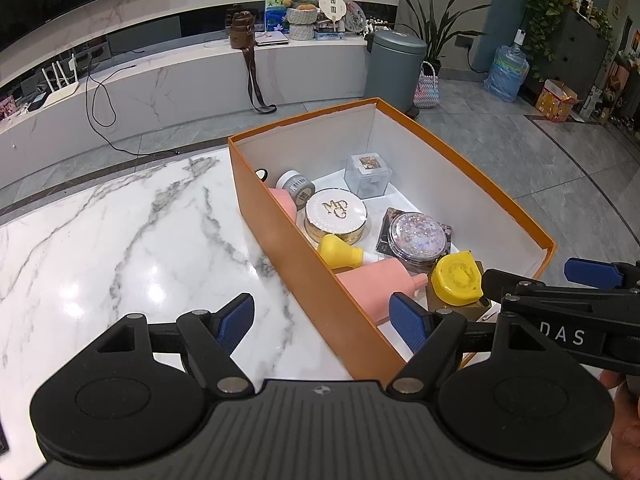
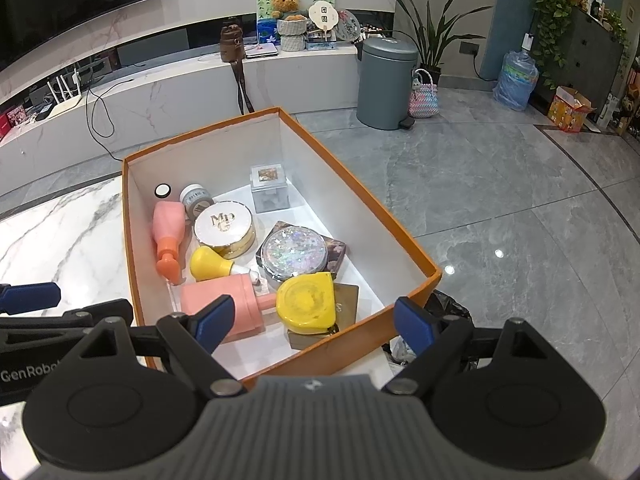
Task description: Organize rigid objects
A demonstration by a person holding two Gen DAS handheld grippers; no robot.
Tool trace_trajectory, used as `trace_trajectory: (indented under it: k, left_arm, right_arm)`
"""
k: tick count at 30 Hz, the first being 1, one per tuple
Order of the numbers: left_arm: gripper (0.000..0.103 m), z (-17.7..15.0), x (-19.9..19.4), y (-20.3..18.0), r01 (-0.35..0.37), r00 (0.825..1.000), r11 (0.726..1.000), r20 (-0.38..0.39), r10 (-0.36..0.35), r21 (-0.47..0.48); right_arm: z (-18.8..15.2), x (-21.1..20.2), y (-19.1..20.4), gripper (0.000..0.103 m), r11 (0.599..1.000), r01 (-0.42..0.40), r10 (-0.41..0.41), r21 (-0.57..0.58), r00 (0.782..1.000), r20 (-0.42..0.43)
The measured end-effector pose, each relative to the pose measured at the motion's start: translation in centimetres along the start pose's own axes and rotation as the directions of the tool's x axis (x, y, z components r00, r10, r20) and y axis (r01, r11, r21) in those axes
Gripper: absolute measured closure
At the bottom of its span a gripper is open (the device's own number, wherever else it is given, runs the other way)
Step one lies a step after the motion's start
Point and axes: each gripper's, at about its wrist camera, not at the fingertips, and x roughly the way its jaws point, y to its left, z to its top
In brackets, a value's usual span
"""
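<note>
Two grippers' ribbed blue fingers (image 1: 239,322) spread, orange cardboard box (image 2: 416,268), glittery round compact (image 2: 294,255), possibly plastic.

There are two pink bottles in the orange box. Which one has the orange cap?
The smaller pink bottle along the box's left wall: its orange cap points toward the camera. The larger pink bottle, near the front, ends in a pink neck.

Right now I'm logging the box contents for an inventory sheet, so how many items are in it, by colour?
Pink: 2, pump bottle, lying bottle
Yellow: 2, bulb-shaped bottle, flat case
White and gold: 1, compact
Glittery: 1, round compact
Clear: 1, cube
Grey: 1, jar
White cap: 1
Total: 9
</note>
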Motion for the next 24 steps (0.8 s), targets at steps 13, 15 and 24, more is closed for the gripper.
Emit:
trace_trajectory:
  k: [13,15,24]
  left_arm:
    - [0.013,-0.05,0.18,-0.39,0.006,1.000,1.000,0.002,-0.006,0.005]
    - [0.013,-0.09,0.19,-0.43,0.008,1.000,1.000,0.003,-0.008,0.006]
    - [0.013,-0.14,0.55,-0.33,0.025,1.000,1.000,0.012,-0.025,0.013]
  right_arm:
    - [-0.17,0.05,-0.10,0.018,1.000,0.009,-0.009,-0.001,1.000,-0.001]
    - [-0.18,0.09,-0.05,0.018,1.000,0.010,-0.010,-0.001,1.000,-0.001]
    - [-0.21,0.16,0.09,0.018,1.000,0.021,-0.021,-0.005,1.000,-0.002]
